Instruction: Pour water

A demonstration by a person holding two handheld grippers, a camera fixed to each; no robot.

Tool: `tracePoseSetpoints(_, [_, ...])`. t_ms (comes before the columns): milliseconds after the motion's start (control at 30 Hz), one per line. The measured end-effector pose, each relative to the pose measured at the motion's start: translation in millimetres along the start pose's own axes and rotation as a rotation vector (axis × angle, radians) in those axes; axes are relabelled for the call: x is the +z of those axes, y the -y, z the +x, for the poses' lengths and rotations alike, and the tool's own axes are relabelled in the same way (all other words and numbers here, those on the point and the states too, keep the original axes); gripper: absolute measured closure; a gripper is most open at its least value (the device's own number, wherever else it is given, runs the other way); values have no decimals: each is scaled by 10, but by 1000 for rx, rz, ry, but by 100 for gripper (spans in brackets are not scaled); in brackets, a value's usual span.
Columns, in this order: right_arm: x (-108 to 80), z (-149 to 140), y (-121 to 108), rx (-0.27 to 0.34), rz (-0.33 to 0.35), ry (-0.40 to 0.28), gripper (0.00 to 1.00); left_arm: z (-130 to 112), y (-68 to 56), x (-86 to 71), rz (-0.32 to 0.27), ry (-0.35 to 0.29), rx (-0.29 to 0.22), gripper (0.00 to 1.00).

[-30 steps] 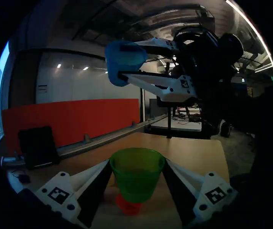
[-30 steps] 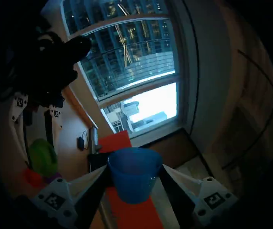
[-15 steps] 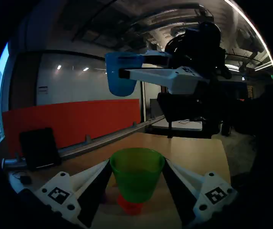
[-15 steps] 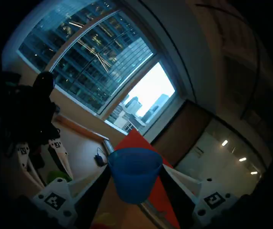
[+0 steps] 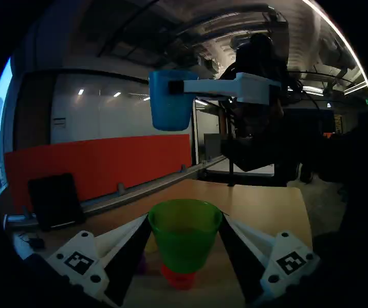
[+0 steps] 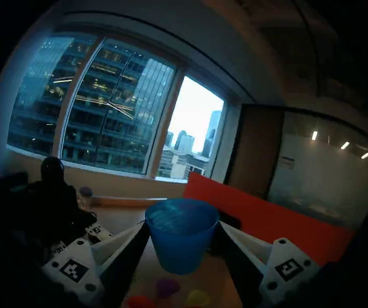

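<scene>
You levelled the blue cup (image 5: 169, 105) back upright, right gripper (image 6: 182, 233) jaws clamped on it. Left gripper (image 5: 185, 228) jaws held the green cup (image 5: 185, 246); pour looked done.

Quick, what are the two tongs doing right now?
Left tongs: closed on the green cup.
Right tongs: closed on the blue cup.
</scene>
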State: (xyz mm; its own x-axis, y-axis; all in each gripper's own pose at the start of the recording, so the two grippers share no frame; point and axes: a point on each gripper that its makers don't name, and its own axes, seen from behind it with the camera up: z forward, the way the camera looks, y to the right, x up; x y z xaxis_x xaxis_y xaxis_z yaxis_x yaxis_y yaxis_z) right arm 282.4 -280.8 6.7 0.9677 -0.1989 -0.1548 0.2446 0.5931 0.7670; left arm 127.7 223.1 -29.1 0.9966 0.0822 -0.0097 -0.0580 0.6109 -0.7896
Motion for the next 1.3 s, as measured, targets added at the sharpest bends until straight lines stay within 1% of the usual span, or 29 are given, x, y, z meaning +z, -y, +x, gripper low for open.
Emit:
tracePoseSetpoints(67, [-4,-17,8,36,9,3,10,0,4,0,0,0,-1,12])
tracePoseSetpoints(167, [-18,-27,13,73,18,0,10,-6,16,-2,3,3,2,12])
tracePoseSetpoints(367, [-52,-73,-16,118,20,1,10,-24,71,-21,16,12,10,12])
tracePoseSetpoints(633, [-180,-277,-145,134,-12,24,9,-93,244,-97,54,33,21,12])
tracePoseSetpoints(867, [-333,-512,-289,151,-49,39,9,-169,412,-179,90,54,18,12])
tracePoseSetpoints(1067, [-475,-712,-428,155,-79,55,9,-214,546,-251,122,73,27,12])
tracePoseSetpoints(1300, [-638,-966,-453,153,-80,87,9,-312,639,-311,141,102,22,12])
